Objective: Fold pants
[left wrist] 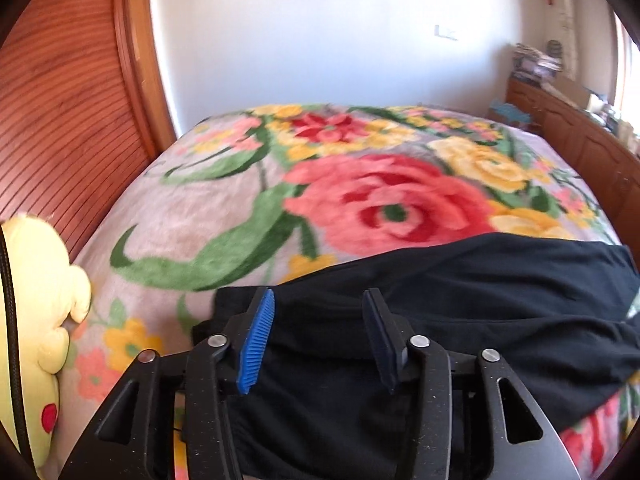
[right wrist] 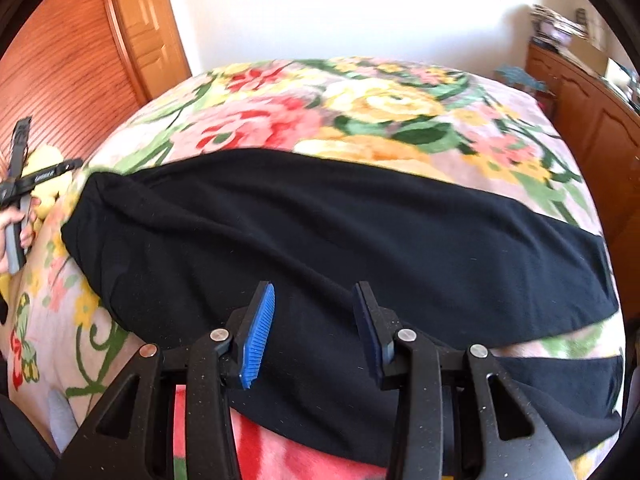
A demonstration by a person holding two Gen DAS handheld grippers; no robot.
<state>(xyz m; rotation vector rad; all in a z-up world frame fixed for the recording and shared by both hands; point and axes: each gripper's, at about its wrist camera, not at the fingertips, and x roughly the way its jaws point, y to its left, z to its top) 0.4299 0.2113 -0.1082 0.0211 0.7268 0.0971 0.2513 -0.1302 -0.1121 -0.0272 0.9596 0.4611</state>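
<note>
Pants (left wrist: 460,292) in black lie across the near part of the bed, on a flowered blanket (left wrist: 248,208), seen from the left wrist camera. The left gripper (left wrist: 318,340) hangs over their left end with its tongs standing apart and nothing between them; the cloth runs beneath the fingers, but whether the tips touch it I cannot tell. A yellow plush toy (left wrist: 36,312) sits at the left edge against the ribbed wooden headboard (left wrist: 60,120). The near end of the garment is hidden under the gripper body, so waistband or hem cannot be told apart here.

From the right wrist camera the pants (right wrist: 340,240) stretch left to right as one long band, with a second strip of black showing near the right edge below a gap of blanket (right wrist: 360,104). That suggests, to my eye, that the legs are laid along each other or nearly so, and that the crosswise folds are not yet made; most of the task looks left to do. The right gripper (right wrist: 316,332) hovers over the near edge, tongs apart, gripping nothing. At the far left a hand (right wrist: 16,224) holds the other tool, only partly in view. The wooden cabinets (right wrist: 592,120) at the right are blurred, and the right end of the pants runs out of the picture.
</note>
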